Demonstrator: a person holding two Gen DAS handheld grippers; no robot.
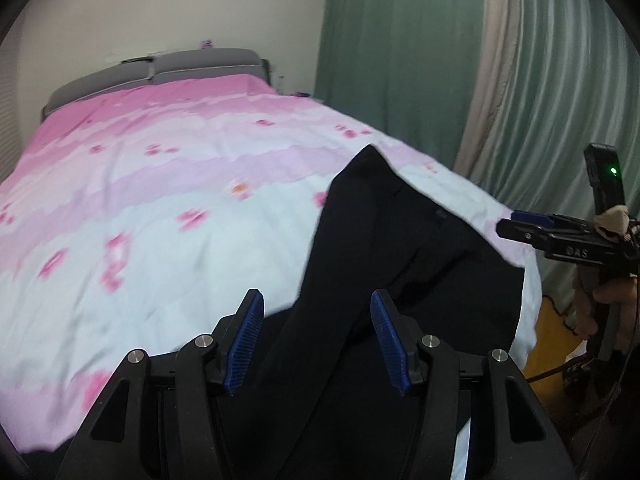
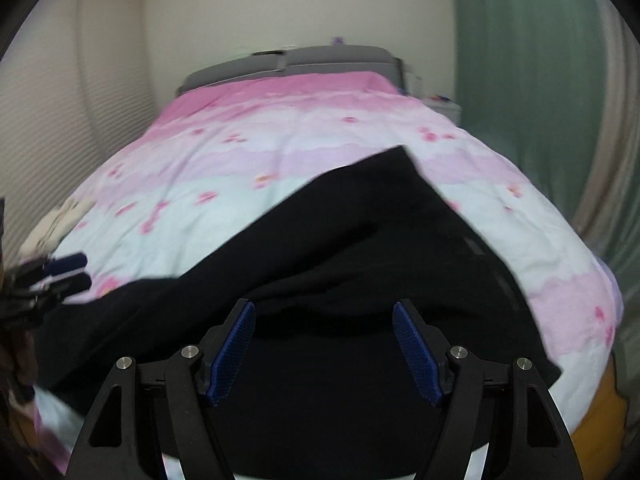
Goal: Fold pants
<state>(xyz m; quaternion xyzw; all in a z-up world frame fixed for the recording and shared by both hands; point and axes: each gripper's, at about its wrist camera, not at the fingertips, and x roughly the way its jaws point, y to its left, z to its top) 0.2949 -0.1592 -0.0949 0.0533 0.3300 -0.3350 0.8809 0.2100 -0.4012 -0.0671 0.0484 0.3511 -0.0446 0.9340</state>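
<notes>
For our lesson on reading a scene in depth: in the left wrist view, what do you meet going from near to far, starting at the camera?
Left claw with blue ribbed pads, standing open → black fabric pants → pink and white floral bedspread → grey padded headboard → pale wall.

Pants (image 2: 360, 248) on bed (image 2: 280, 152)

A home bedroom: a bed (image 1: 180, 184) with pink floral cover, grey headboard (image 1: 160, 70), green curtains (image 1: 400, 60)
</notes>
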